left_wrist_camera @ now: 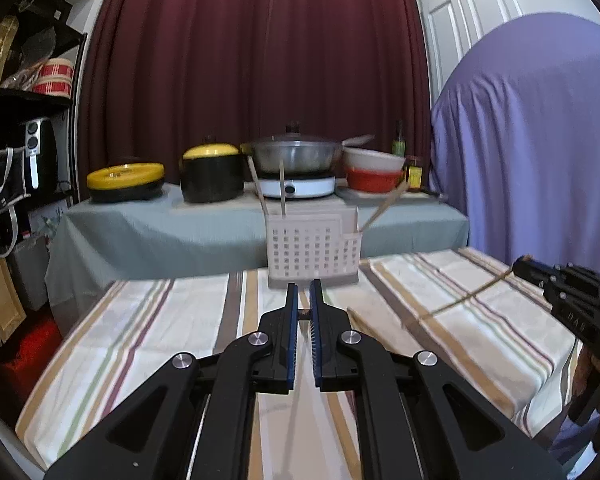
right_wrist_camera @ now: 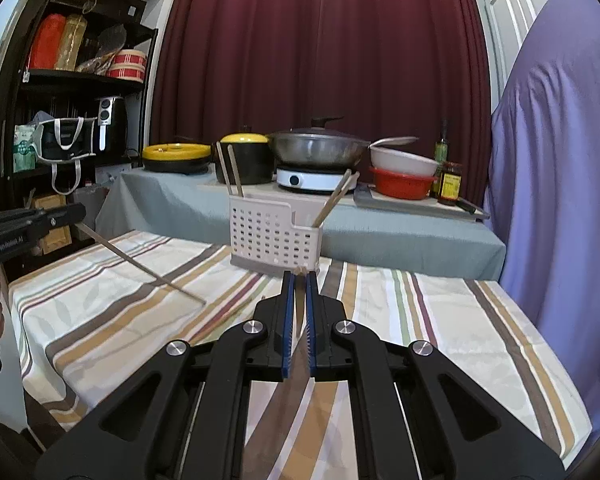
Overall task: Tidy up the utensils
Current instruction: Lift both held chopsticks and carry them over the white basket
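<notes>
A white perforated utensil caddy (left_wrist_camera: 312,246) (right_wrist_camera: 274,238) stands at the far edge of the striped table, with chopsticks (left_wrist_camera: 281,188) (right_wrist_camera: 228,170) upright in it. My left gripper (left_wrist_camera: 305,292) is shut on a wooden chopstick (right_wrist_camera: 140,266), which slants down to the cloth; its end shows between the pads (left_wrist_camera: 304,313). My right gripper (right_wrist_camera: 299,280) is shut on another chopstick (left_wrist_camera: 468,298) (right_wrist_camera: 299,304), just short of the caddy.
The striped tablecloth (left_wrist_camera: 160,320) (right_wrist_camera: 460,340) covers the near table. Behind stands a grey-covered table with yellow-lidded pots (left_wrist_camera: 210,172), a wok on a burner (right_wrist_camera: 318,152), bowls (right_wrist_camera: 404,176) and bottles. Shelves (right_wrist_camera: 80,80) stand at left, a purple-draped object (left_wrist_camera: 532,140) at right.
</notes>
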